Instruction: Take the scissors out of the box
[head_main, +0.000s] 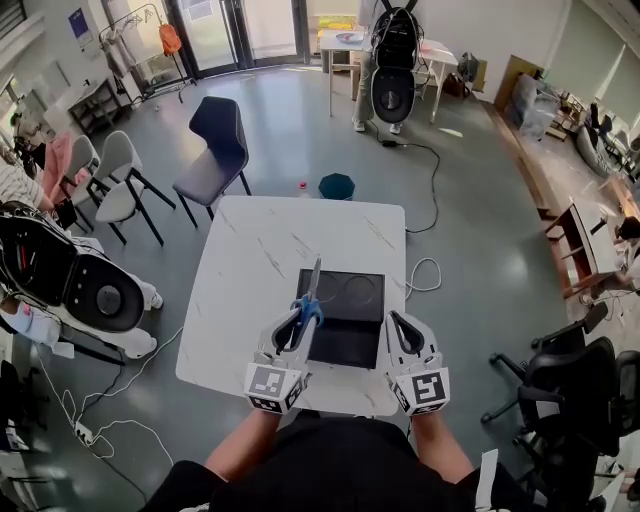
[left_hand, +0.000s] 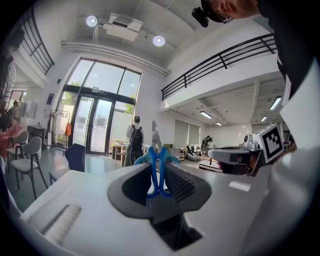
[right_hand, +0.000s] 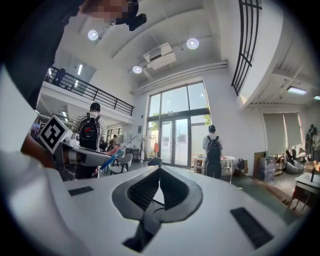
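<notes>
Nearest the person, the left tongs (left_hand: 158, 170) pinch the blue handles of the scissors (head_main: 307, 308), while the right tongs (right_hand: 159, 170) are pressed together on nothing. The scissors' long axis runs away from the person, blades pointing forward over the left edge of the open black box (head_main: 345, 340) on the white counter (head_main: 260, 250). They appear clear of the box, so setting them aside probably falls to the left hand alone.

A white table (head_main: 255, 250) stands on glossy grey floor (head_main: 470, 250). Beyond the table sits a dark chair (head_main: 218, 140); farther beyond, glass doors (head_main: 240, 30).
</notes>
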